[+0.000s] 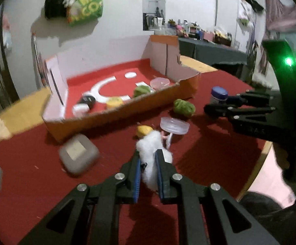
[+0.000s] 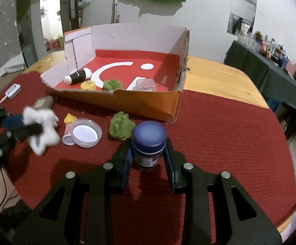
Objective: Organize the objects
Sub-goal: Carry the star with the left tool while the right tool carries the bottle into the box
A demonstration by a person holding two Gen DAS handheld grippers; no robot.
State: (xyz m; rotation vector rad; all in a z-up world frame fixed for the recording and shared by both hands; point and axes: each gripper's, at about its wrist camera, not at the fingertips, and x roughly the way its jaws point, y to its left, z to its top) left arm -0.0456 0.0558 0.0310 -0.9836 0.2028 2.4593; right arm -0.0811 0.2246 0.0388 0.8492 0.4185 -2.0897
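My left gripper is shut on a white fluffy toy, held above the red cloth; it also shows at the left of the right wrist view. My right gripper is shut on a blue-capped jar, which also shows in the left wrist view. The cardboard box lies ahead and holds a black roll, a yellow lid, a green ball and a clear cup.
On the cloth in front of the box lie a green ball, a clear lid, a small yellow-haired doll and a grey case. A white device lies at the far left. The table edge is to the right.
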